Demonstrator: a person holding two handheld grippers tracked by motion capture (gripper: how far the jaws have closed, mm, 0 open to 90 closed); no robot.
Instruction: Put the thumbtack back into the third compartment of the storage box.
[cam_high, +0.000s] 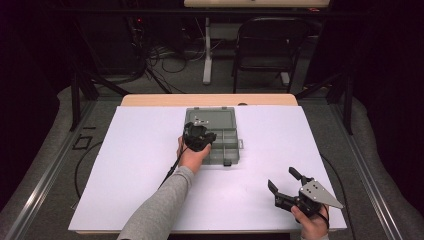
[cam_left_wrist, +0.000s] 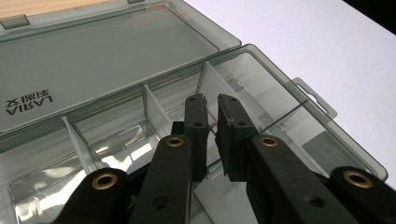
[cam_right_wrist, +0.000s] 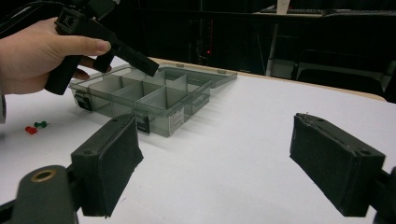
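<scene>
While the left gripper (cam_left_wrist: 212, 100) hangs over the organizer box (cam_high: 231, 152) at mid-table, its jaws stand nearly closed; a thin clear divider (cam_left_wrist: 280, 120) runs close by the tips, but whether it's pinched I can't tell. Box lid (cam_high: 212, 117) lies open, flat toward the far edge. Right gripper (cam_high: 284, 182) rests near the front-right corner, jaws wide, nothing between them. Two pushpins (cam_right_wrist: 35, 127), red & green, lie on the white table (cam_high: 140, 165) beside the box. Recommendation: lower straight into the compartment, keep tips off the walls, steady the box w/ the right if it shifts.
</scene>
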